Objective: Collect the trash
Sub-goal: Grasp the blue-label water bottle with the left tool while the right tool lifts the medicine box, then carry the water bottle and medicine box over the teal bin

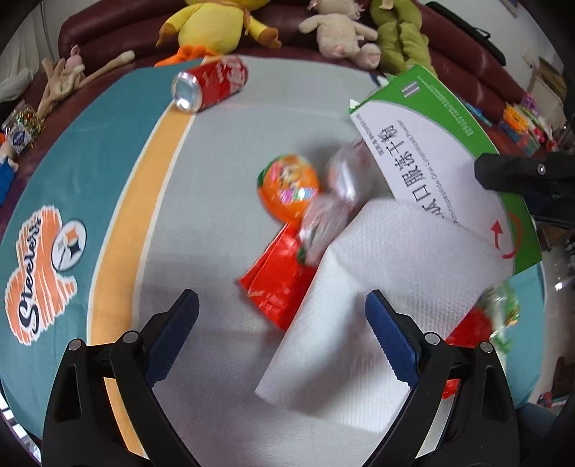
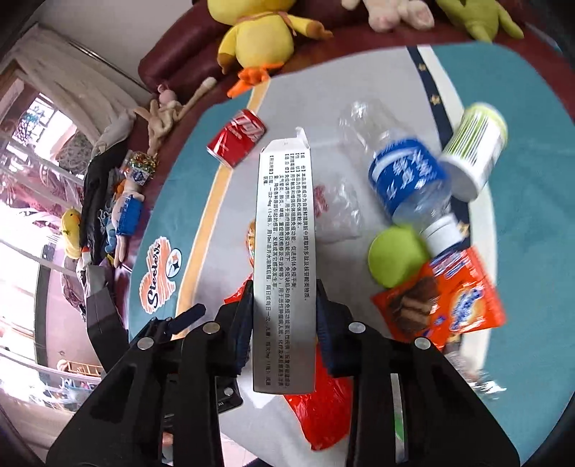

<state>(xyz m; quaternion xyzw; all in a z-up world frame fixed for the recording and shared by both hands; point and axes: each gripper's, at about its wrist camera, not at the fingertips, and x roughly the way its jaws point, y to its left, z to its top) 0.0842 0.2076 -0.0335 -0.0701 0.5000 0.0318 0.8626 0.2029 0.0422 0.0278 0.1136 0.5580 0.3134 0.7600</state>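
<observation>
1. One medicine carton (image 2: 284, 251), white and green, clamped by its narrow sides in the right hand-held gripper (image 2: 284, 309) and raised above the table (image 1: 222, 107).
2. One paper towel (image 1: 377, 287) lying flat below the left hand-held gripper (image 1: 282, 312), whose blue pads stand wide apart and grip nothing.
3. One red soda can (image 1: 210, 84) on its side at the far edge.
4. One clear water bottle (image 2: 402, 172) with a blue label, beside one white-and-green cup (image 2: 474, 151).
5. One orange snack packet (image 2: 445, 298), one green ball (image 2: 395, 257), one orange round capsule (image 1: 287, 185), one red plastic bag (image 1: 280, 283); clear wrappers too blurred to count.
6. Grey, teal and orange cloth over the table; dark red sofa (image 1: 107, 25) behind, bearing several plush toys, among them one yellow duck (image 1: 212, 25).
</observation>
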